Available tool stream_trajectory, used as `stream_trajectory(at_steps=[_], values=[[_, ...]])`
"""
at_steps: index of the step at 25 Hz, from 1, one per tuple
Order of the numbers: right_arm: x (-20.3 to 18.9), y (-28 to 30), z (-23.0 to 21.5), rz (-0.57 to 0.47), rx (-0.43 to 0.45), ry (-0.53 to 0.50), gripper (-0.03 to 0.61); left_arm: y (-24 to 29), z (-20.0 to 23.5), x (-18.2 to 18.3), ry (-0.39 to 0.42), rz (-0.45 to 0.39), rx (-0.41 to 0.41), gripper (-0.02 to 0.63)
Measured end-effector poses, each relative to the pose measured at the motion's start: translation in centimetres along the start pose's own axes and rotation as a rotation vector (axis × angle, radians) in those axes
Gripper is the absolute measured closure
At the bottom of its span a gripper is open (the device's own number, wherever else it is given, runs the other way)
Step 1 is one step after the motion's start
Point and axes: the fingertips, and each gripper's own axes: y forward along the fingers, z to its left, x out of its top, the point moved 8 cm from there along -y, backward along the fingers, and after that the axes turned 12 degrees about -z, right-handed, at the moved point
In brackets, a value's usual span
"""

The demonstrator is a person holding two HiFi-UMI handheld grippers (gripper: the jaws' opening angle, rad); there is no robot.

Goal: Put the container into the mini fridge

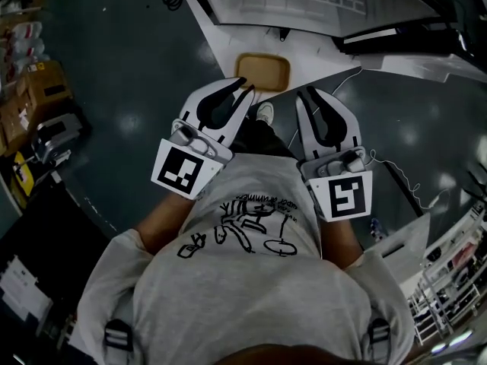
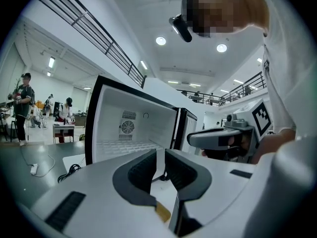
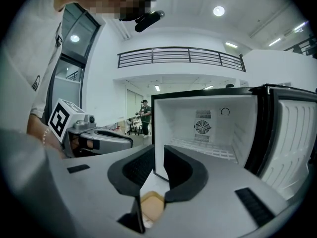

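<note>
Container, place: the container (image 1: pixel 262 72) lies flat on the white counter (image 1: pixel 319 52), just in front of the mini fridge (image 3: pixel 208 128) and outside it, with the tips of both grippers at its near edge
Container, look: tan and shallow, a rounded rectangle with a raised rim round a flat middle; I cannot tell whether that flat face is a lid or a bare bottom
Container, handling: it looks stiff and light, so a hold on the rim from both sides should carry it
Fridge: the door (image 3: pixel 292 133) stands wide open on the right; the inside is white, with a wire shelf low down and a fan grille on the far wall, and nothing shows on the shelf
Left gripper: the left gripper (image 1: pixel 245 86) hangs over the container's near left corner; its fingers (image 2: pixel 138 175) are a narrow gap apart with nothing between them
Right gripper: the right gripper (image 1: pixel 307 92) sits just right of the container's near right corner; its fingers (image 3: pixel 181 172) are likewise slightly spread and hold nothing
Done: the fridge is open and both grippers are at the container
Left to do: everything with the container itself, namely gripping it, lifting it, carrying it far into the fridge and setting it on the shelf
</note>
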Motion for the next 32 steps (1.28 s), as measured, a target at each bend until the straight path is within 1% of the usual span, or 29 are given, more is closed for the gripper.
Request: stream_trajectory(at_steps=[7, 17, 21, 29, 32], values=[[-1.9, 0.6, -0.2, 0.036, -0.003, 0.005, 0.500, 0.1, 1.0, -2.0, -0.014, 0.036, 0.006, 0.541], [-4.7, 1.0, -0.3, 0.061, -0.016, 0.016, 0.486, 0.3, 1.9, -4.4, -0.036, 0.061, 0.018, 0.523], [-6.2, 1.1, -0.6, 0.074, -0.020, 0.009, 0.486, 0.4, 2.3, -5.6, -0.032, 0.075, 0.028, 0.522], [-9.1, 1.4, -1.2, 0.097, -0.026, 0.003, 0.486, 0.5, 3.2, -8.7, -0.011, 0.142, 0.027, 0.522], [-10.7, 1.2, -1.4, 0.118, -0.031, 0.011, 0.486, 0.4, 3.3, -10.0, -0.016, 0.165, 0.032, 0.522]])
